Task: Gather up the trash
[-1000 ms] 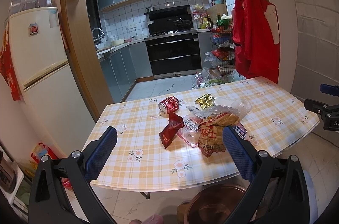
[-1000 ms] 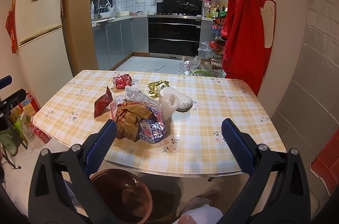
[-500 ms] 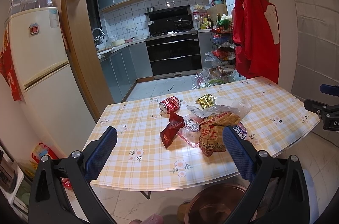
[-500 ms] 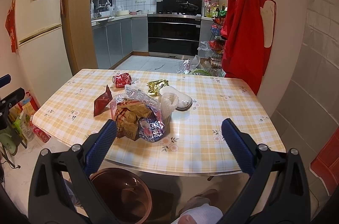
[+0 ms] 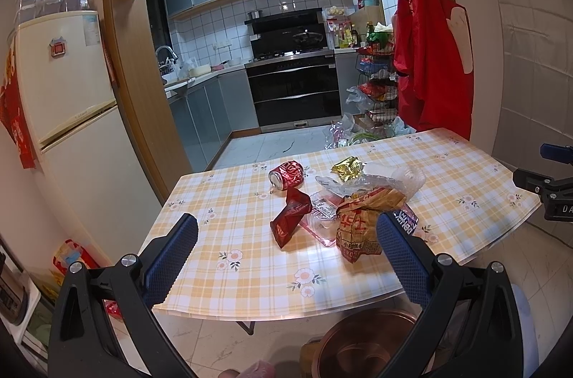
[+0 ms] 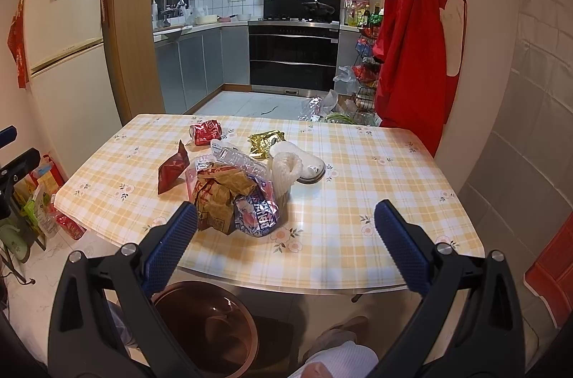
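Both hand-held grippers hang off the near edge of the worktop, not touching anything. The left hand-held gripper (image 5: pixel 286 251) has its blue pads spread wide with nothing between them, and the right hand-held gripper (image 6: pixel 285 236) is the same, wide apart and empty.

The trash sits in a loose pile out ahead of both, around the middle of the worktop (image 6: pixel 376 177), which has a yellow checked cloth with little flowers. From the left wrist view, the folded red wrapper (image 5: pixel 290 217) lies nearest, roughly centered between the fingers, with the crumpled brown paper bag (image 5: pixel 361 217) just beside it on the right, close to the right finger. From the right wrist view that same brown bag (image 6: pixel 218 195) is close to the left finger, pressed against a blue and white packet (image 6: pixel 256 211).

Further back there's a crushed red can (image 5: pixel 286 174) on its side, a gold foil wrapper (image 5: pixel 346 167), some clear plastic wrap (image 5: pixel 394 179) and a white foam net sleeve (image 6: pixel 286 168) standing next to a round white lid thing (image 6: pixel 308 165).

Down on the floor, under the near edge of the worktop, is a copper-colored bin (image 6: pixel 207 324), closer to the right gripper's left finger. A white sleeve or knee (image 6: pixel 340 358) shows at the bottom of the right view.
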`<state>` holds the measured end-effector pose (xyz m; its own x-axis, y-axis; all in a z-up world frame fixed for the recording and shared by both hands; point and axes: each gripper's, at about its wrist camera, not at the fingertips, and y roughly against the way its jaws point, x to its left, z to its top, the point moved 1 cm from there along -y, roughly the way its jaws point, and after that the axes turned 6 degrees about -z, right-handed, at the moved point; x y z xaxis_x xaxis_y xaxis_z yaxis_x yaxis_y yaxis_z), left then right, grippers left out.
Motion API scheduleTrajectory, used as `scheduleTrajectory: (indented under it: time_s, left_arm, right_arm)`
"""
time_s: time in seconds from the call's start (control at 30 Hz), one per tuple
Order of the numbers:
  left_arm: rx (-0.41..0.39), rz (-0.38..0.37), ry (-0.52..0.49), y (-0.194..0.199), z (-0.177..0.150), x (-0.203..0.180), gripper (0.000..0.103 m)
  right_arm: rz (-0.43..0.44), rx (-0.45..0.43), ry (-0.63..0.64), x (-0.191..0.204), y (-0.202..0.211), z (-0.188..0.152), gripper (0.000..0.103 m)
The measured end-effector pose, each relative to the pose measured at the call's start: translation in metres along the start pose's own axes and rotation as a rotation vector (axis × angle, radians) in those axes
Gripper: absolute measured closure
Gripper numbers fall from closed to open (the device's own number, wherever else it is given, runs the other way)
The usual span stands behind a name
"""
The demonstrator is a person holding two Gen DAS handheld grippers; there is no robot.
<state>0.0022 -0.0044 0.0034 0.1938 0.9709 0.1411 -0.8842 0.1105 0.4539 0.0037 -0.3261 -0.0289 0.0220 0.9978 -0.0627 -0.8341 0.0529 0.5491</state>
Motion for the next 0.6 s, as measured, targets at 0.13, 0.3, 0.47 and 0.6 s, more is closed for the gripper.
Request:
scheduleTrajectory:
  time_s: [0.13, 0.3, 0.47, 0.6]
  left_arm:
    - [0.0, 0.001, -0.001, 0.0, 0.0, 0.0, 0.005]
    - [0.001, -0.001, 0.0, 0.0, -0.001, 0.0, 0.005]
    - [0.008, 0.002, 0.009, 0.0, -0.006, 0.0, 0.005]
    - [0.024, -0.013, 0.045, -0.005, -0.011, 0.008, 0.005]
  right_arm:
    - [0.0, 0.003, 0.0, 0.0, -0.001, -0.001, 0.006]
    - [-0.002, 0.011, 0.002, 0.003, -0.004, -0.001, 0.006]
    - [0.001, 0.015, 0.001, 0.004, -0.006, -0.003, 0.006]
    - [0.005, 0.023, 0.005, 0.006, -0.012, -0.005, 0.006]
